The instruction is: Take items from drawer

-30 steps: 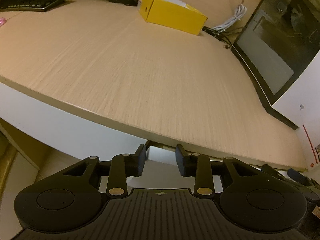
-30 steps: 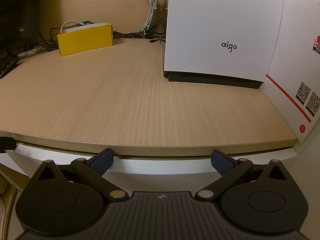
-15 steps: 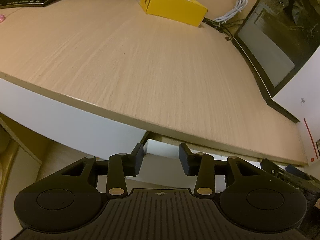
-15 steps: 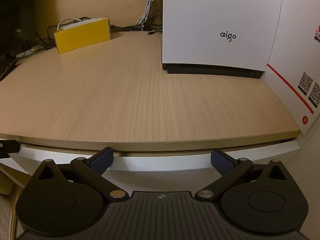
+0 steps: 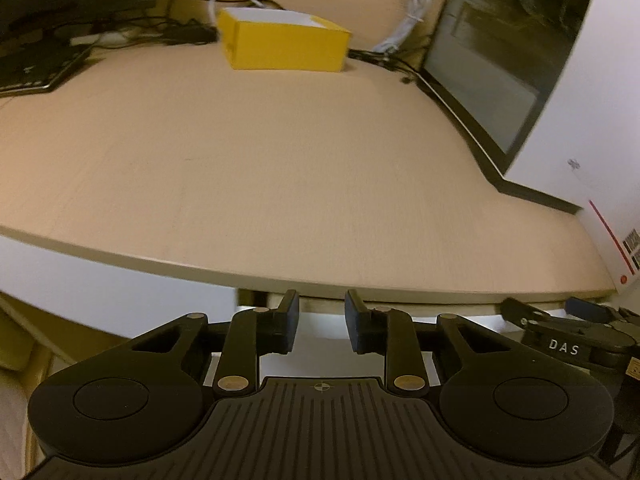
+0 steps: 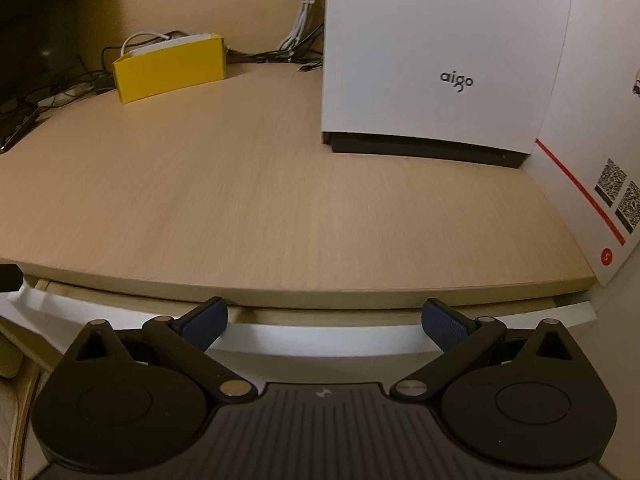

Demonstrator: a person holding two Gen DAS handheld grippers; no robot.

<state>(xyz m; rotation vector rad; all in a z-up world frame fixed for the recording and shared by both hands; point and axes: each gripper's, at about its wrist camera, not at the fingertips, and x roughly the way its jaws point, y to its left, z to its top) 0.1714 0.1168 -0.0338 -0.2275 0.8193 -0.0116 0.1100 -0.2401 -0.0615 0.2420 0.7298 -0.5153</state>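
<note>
drawer interior: hidden under desk | contents: unseen

Left gripper: jaws have just been closing, gap narrower than half a second back, nothing between them. Its view has swung: yellow box now near 12 o'clock and squarer on, where it sat toward 1 o'clock and skewed. Right gripper shows larger at 4 o'clock.

Right wrist view: drawer has come out from under the desk; the gap under the desk edge is wider, wooden inner rim showing at 9 o'clock.
</note>
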